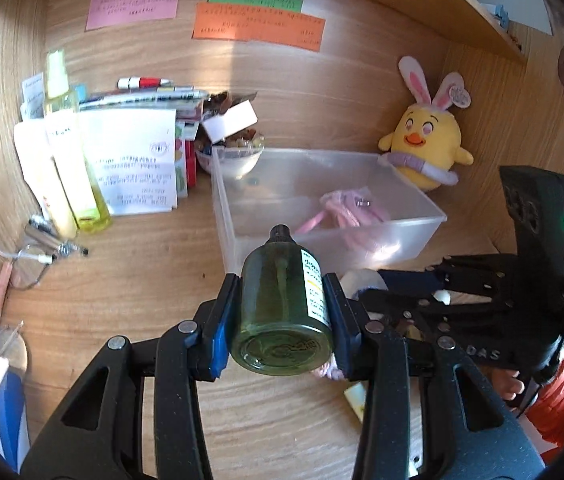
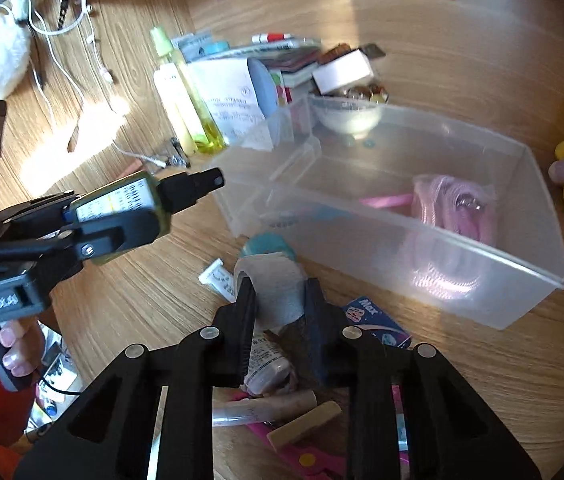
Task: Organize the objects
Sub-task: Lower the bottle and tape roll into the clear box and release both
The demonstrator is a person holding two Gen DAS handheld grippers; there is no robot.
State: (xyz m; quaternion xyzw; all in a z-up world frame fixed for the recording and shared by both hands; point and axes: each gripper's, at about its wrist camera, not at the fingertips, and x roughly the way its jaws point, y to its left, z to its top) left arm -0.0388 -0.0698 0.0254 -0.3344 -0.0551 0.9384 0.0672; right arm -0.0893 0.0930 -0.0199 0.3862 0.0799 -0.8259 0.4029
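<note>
We see a black left gripper [image 1: 282,312] and right gripper [image 2: 278,308], silver rivets, blue pads [image 1: 218,344], and an orange-red sleeve [image 1: 562,404].

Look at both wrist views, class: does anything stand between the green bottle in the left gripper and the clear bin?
Nothing visible does. The green spray bottle, clamped in the left gripper, points nozzle-first at the clear bin. Only bare desk shows between nozzle and near wall, and the bin is open-topped.
</note>
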